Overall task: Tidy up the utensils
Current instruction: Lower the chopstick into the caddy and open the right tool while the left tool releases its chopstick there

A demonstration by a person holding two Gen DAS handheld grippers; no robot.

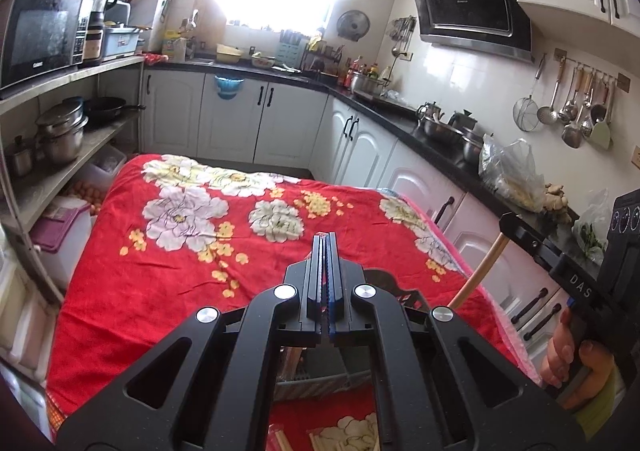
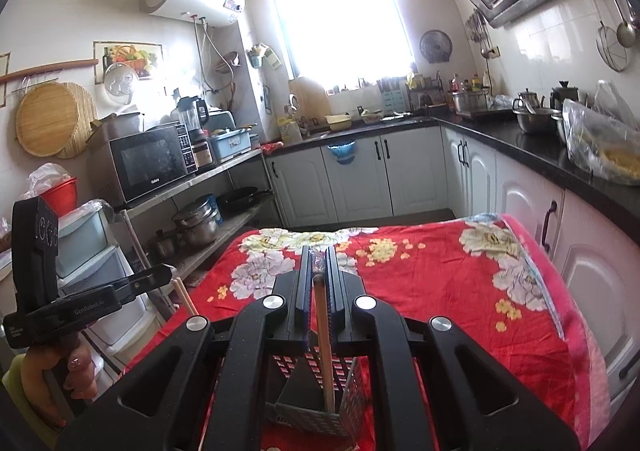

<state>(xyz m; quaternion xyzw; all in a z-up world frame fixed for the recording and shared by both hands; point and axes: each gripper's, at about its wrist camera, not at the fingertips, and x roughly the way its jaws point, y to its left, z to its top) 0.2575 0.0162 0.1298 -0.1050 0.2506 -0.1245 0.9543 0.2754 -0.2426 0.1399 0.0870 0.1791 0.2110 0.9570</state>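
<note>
My right gripper (image 2: 318, 271) is shut on a wooden utensil handle (image 2: 325, 347) that stands upright, its lower end inside a grey perforated utensil holder (image 2: 352, 391) on the red floral cloth. In the left wrist view that handle (image 1: 478, 271) slants below the right gripper (image 1: 536, 243) at the right. My left gripper (image 1: 325, 251) has its jaws pressed together with nothing seen between them, above the cloth-covered table (image 1: 192, 251). In the right wrist view it (image 2: 160, 275) holds thin wooden sticks (image 2: 186, 297). The holder's rim (image 1: 320, 379) shows under the left gripper. Wooden sticks (image 1: 280, 437) lie at the near edge.
White cabinets (image 1: 360, 147) with a black counter run along the back and right. Pots (image 1: 440, 127) and plastic bags (image 1: 508, 167) sit on the counter. A shelf with a microwave (image 1: 40, 35) and pans stands at the left. Ladles (image 1: 576, 107) hang on the wall.
</note>
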